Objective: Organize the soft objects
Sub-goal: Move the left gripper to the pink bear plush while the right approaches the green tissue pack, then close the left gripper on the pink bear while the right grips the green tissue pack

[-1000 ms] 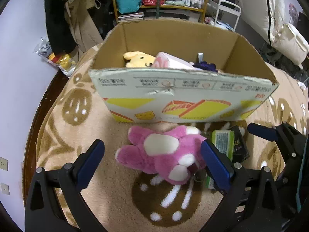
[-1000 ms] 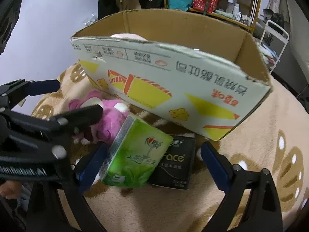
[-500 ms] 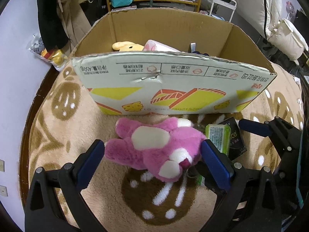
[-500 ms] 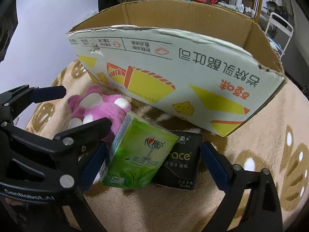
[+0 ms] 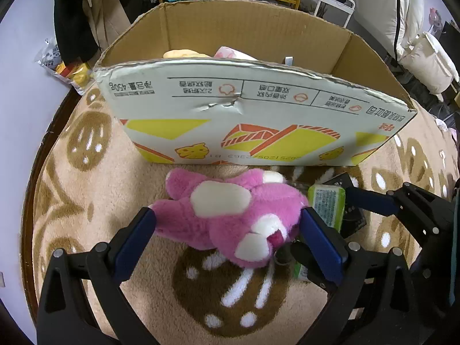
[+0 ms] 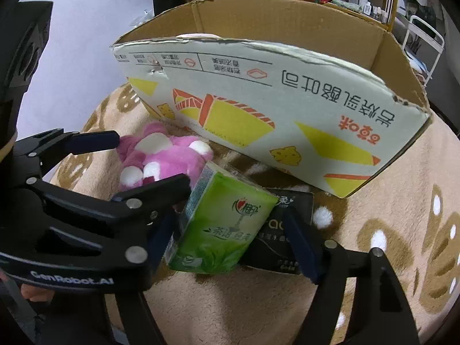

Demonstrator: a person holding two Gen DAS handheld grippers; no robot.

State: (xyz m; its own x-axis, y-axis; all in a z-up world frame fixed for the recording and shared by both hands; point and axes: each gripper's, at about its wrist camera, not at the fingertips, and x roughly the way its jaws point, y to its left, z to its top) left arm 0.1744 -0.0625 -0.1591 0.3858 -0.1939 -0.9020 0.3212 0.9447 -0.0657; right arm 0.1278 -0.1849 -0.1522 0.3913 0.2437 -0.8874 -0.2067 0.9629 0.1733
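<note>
The pink plush toy [image 5: 230, 218] is fluffy, long-piled cloth. The green tissue pack [image 6: 221, 224] wears glossy plastic film, and the black pack [image 6: 287, 230] beside it looks matt. The cardboard box [image 5: 258, 120] is printed paper outside, raw brown corrugate inside. The blanket [image 5: 86, 172] is soft fleece.

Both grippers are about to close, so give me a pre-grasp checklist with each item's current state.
1. Pink plush sits between the left gripper fingers: ok.
2. Left gripper shut on the plush: not ok, the pads only flank it.
3. Green tissue pack sits between the right gripper fingers: ok.
4. Right grasp would take the green pack alone: cannot tell, the black pack lies partly under it, beside the far finger.
5. Grippers clear of each other: not ok, they crowd together at the plush.
6. Cardboard box open on top: ok.
</note>
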